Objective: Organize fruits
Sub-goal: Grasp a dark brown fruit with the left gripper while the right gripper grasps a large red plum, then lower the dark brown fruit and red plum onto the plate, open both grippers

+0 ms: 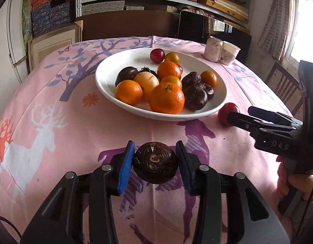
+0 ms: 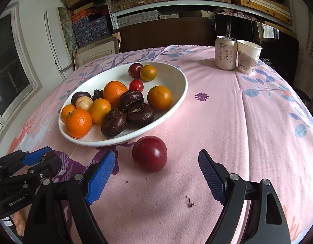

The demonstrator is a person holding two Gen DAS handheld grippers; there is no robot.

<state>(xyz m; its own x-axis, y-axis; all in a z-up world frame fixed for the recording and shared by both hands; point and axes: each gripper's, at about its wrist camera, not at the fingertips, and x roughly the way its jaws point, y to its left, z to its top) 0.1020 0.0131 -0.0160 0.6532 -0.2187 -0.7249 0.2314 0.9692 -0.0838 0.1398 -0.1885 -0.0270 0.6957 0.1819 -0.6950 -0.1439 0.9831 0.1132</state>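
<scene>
Already your left gripper (image 1: 155, 163) pinches a dark, knobbly water chestnut (image 1: 155, 163) by its flat sides, so the round body cannot roll out. Your right gripper (image 2: 156, 174) stands spread around, not touching, the smooth red plum (image 2: 149, 156) on the pink tablecloth (image 2: 237, 122), just beside the near rim of the glossy white bowl (image 2: 176, 101) heaped with dimpled oranges.
</scene>
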